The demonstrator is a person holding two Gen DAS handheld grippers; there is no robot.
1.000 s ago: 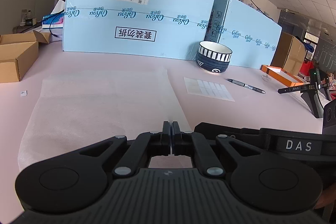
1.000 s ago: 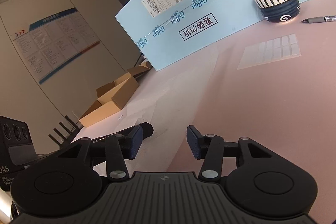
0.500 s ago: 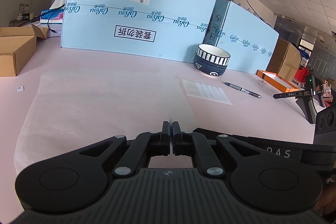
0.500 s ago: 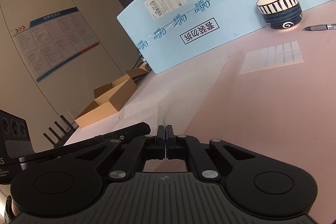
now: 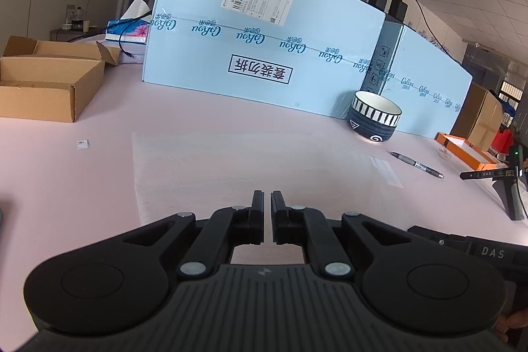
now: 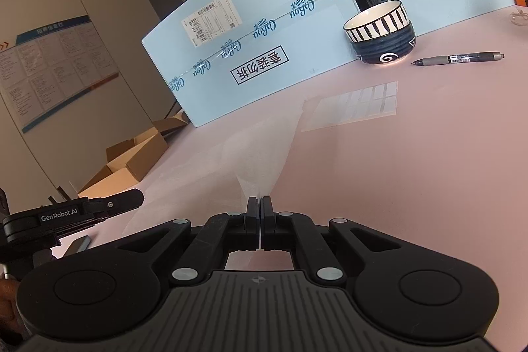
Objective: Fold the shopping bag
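Here, in the left wrist view, the left tongs (image 5: 267, 198) are opening, nothing visibly pinched; the thin shopping bag (image 5: 237, 167) lies flat on the pink counter (image 5: 59, 187), so its released side could slide. In the right wrist view, the right tongs (image 6: 260, 205) are clenched on the bag's raised edge (image 6: 255, 183); a hard pull might drag the bag askew.

Worktop (image 5: 99, 187): pale pink. Shopping bag (image 5: 231, 167): translucent white, faint fine texture. Bowl (image 5: 374, 116) behind bag: navy w/ white spiral & triangle marks, black-white striped rim band, cream inside. Big box (image 5: 264, 55) behind bowl: light blue, dark-blue script logos, white barcode label. Pen (image 5: 417, 165) right of bowl: grey/black. Carton (image 5: 43, 88) left of box: brown. Claws (image 5: 267, 203): black.
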